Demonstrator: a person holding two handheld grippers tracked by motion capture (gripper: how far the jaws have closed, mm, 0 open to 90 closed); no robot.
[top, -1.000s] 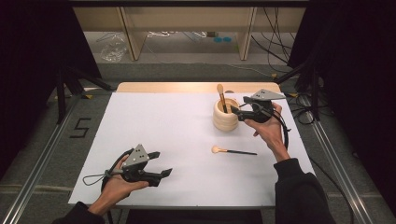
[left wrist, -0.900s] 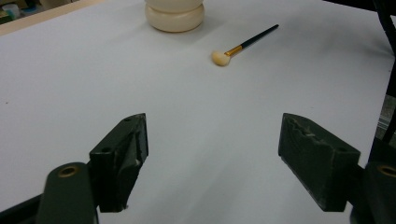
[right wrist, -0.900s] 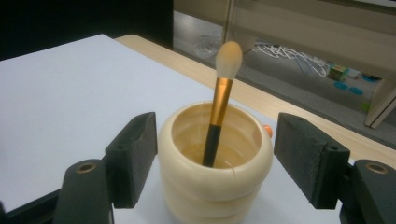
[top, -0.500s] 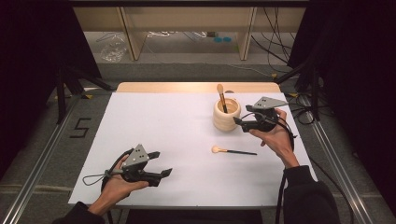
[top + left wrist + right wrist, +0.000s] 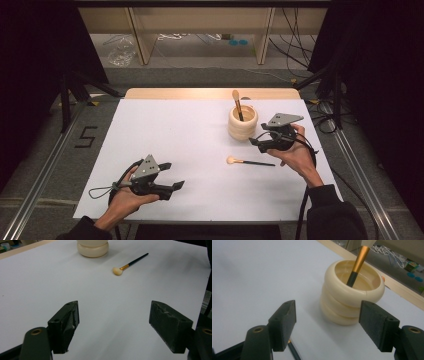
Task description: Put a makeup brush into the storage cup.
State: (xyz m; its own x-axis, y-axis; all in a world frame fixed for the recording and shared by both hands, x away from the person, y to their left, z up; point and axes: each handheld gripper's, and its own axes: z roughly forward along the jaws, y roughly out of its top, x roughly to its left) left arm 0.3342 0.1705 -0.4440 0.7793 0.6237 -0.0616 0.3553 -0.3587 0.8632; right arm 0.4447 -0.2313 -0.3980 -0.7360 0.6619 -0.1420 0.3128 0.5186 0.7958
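The right gripper [image 5: 256, 142] hangs just beside the cream ringed holder [image 5: 243, 122], its jaws wide apart with nothing between them. In the right gripper view the holder [image 5: 352, 298] stands ahead of the gap and slightly toward the right-hand jaw, apart from both pads. A brush [image 5: 357, 265] leans inside it; its gold ferrule runs out of the top edge, so the head is cut off there, and the bottom of the handle is hidden within the holder.

A second brush [image 5: 249, 161] lies flat on the white table [image 5: 175, 135], just beneath and on the person's side of that gripper. In the right gripper view a sliver of its dark handle [image 5: 294, 353] shows below the left-hand jaw; the rest is out of frame.

The left gripper [image 5: 172, 189] rests low near the table's front edge, jaws spread wide and empty. Far ahead of it, the loose brush [image 5: 129, 264] shows whole, while the holder [image 5: 92, 248] is cut off at the top.
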